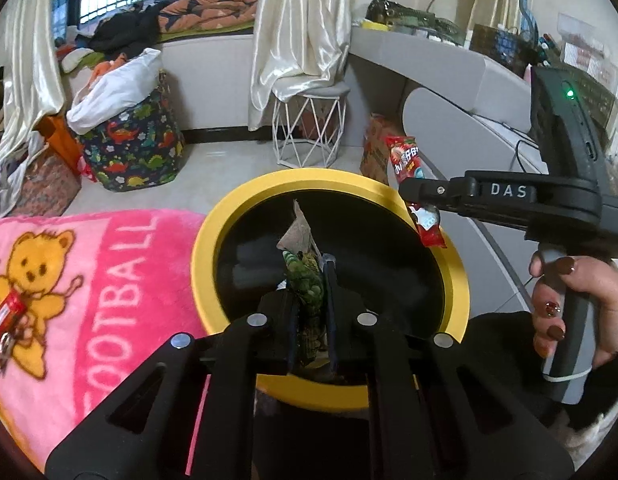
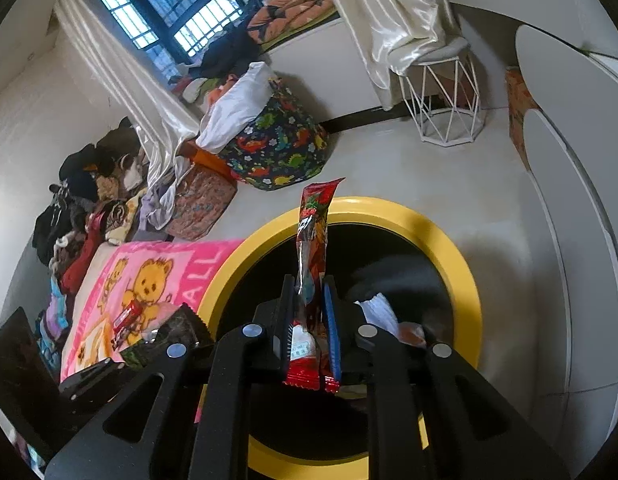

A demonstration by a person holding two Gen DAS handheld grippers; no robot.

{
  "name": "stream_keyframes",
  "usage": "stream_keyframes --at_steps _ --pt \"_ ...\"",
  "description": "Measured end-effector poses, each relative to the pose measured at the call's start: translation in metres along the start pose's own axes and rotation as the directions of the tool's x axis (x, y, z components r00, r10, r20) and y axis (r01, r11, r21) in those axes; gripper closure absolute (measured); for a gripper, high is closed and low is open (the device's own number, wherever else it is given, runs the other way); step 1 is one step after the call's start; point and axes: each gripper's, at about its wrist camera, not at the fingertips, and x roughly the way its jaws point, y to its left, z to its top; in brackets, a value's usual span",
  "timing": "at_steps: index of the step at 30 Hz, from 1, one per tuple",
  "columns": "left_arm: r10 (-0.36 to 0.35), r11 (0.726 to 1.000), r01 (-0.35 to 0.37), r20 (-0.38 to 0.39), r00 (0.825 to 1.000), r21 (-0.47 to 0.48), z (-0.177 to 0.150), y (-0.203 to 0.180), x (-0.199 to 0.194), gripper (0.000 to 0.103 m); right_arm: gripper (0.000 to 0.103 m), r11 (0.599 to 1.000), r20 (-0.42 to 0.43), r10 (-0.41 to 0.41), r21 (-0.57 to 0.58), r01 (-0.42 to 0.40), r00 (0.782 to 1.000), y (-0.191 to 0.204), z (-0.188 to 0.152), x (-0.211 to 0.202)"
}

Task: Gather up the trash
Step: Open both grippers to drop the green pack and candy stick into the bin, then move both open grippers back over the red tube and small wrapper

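1. The left tool (image 1: pixel 311 280) is clamped on a green patterned wrapper (image 1: pixel 307 280), its torn grey flap standing up past the fingertips. It hangs directly over the black mouth of the yellow-rimmed bin (image 1: pixel 201 256), which reads as a hold meant for dropping: once the pads part, the wrapper should fall inside rather than on the rim.

2. The right tool (image 2: pixel 311 300) is clamped on a red snack wrapper (image 2: pixel 313 240), gripped near its lower half so the long end sticks upward. In the left wrist view this wrapper sits at about 2 o'clock of the bin opening, just over the rim, so it looks slightly less centred than the green one.

3. A person's hand (image 1: pixel 577 304) squeezes the grey handle of the right tool, at 3 o'clock in the left wrist view.

4. The bin, seen from the right wrist camera, already holds something white and ridged (image 2: pixel 379 312) and a pale orange scrap beside it, at about 4 o'clock inside the opening; what they are cannot be told.

5. One more red wrapper (image 1: pixel 5 316) lies on the pink bear blanket (image 1: pixel 121 280), at 9 o'clock from the bin and well apart from it, so collecting seems unfinished.

6. A dinosaur-print bag (image 1: pixel 133 152) on the floor at 11 o'clock is stuffed with white cloth.
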Motion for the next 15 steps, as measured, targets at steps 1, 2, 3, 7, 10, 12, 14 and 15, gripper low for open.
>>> stream_keyframes --at_steps 1,2,3,7,10,12,14,15 --pt "0.002 1.0 -0.002 -0.002 1.0 0.004 0.0 -0.001 0.002 0.096 0.085 1.0 0.005 -0.001 0.006 0.001 1.0 -0.002 0.0 -0.001" --pt "0.006 1.0 -0.006 -0.001 1.0 0.007 0.002 -0.001 0.004 0.093 0.078 1.0 0.009 -0.002 0.011 0.002 1.0 -0.004 0.0 -0.002" --pt "0.005 1.0 -0.005 -0.005 1.0 0.006 0.002 -0.001 0.006 0.085 0.071 1.0 0.013 -0.006 0.014 0.005 1.0 -0.005 0.001 -0.002" --pt "0.024 0.999 -0.024 0.004 1.0 -0.022 0.003 0.005 0.007 0.051 0.055 0.999 0.036 -0.011 0.034 0.01 0.999 -0.01 0.002 -0.006" --pt "0.055 0.997 -0.053 0.039 0.998 -0.05 0.003 0.013 -0.001 0.025 0.052 0.999 0.048 -0.02 0.035 0.018 0.999 -0.012 0.003 -0.008" --pt "0.081 0.995 -0.077 0.061 0.995 -0.062 0.004 0.017 -0.007 0.017 0.045 0.999 0.057 -0.022 0.031 0.02 0.998 -0.009 0.003 -0.009" --pt "0.096 0.993 -0.09 0.079 0.992 -0.08 0.004 0.023 -0.013 0.013 0.044 1.0 0.063 -0.02 0.019 0.019 0.998 -0.005 0.004 -0.009" --pt "0.101 0.992 -0.093 0.087 0.991 -0.09 0.003 0.027 -0.016 0.012 0.042 1.0 0.066 -0.019 0.013 0.018 0.998 -0.003 0.003 -0.009"
